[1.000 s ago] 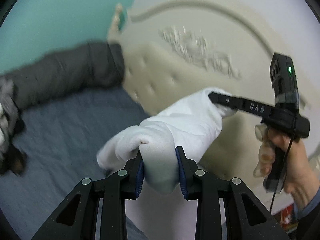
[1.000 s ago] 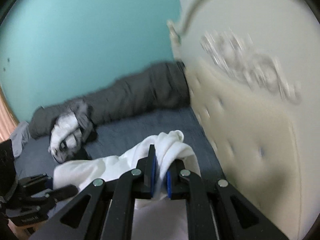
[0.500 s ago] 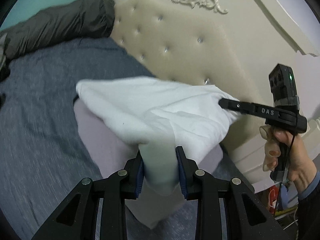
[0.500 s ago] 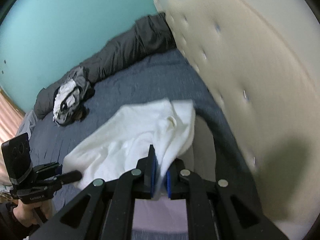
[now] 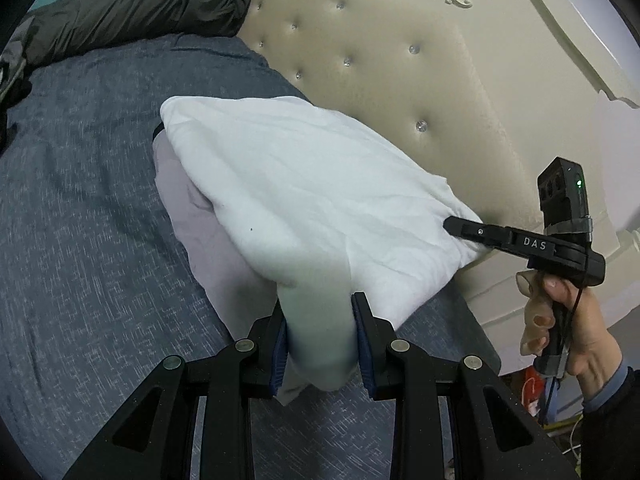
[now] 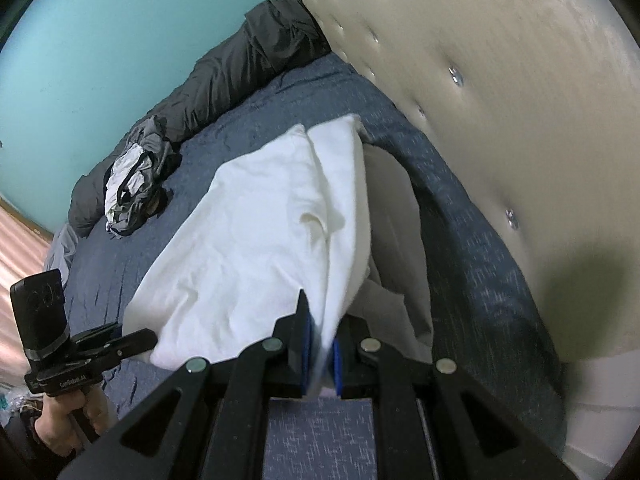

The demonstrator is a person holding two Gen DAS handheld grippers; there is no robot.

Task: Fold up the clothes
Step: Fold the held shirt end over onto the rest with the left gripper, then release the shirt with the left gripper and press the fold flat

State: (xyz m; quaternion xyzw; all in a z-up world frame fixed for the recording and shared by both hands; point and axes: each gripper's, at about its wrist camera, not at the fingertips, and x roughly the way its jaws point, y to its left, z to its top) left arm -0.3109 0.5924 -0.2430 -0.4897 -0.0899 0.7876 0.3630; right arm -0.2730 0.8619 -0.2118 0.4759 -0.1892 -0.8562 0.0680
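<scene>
Blue-grey bedding (image 5: 100,220) covers the bed, with a cream tufted headboard (image 5: 400,80) along one side and a turquoise wall (image 6: 100,40) behind the far end. A long dark grey bolster-like roll (image 6: 240,64) lies against that wall.

The left gripper (image 5: 320,332) is clamped on a thick bunched corner of a white garment (image 5: 304,184); its blue pads stand moderately apart with the cloth filling the gap between them. From those fingers the garment stretches forward and to the right, to where the right gripper (image 5: 452,226) grips its other near corner, close beside the headboard. In the right wrist view that gripper (image 6: 320,354) is almost fully closed, a thin edge of the white cloth pinched between its pads, and the left tool shows at lower left in a hand (image 6: 68,416). The right hand (image 5: 560,320) holds its tool by the grip.

The garment's far end rests on a pale lilac piece of cloth (image 5: 192,216) spread on the bedding ahead of both grippers; its near end looks lifted slightly, though blur makes this uncertain. Well beyond the left tool, a crumpled grey and white heap of clothes (image 6: 136,180) sits near the dark roll.
</scene>
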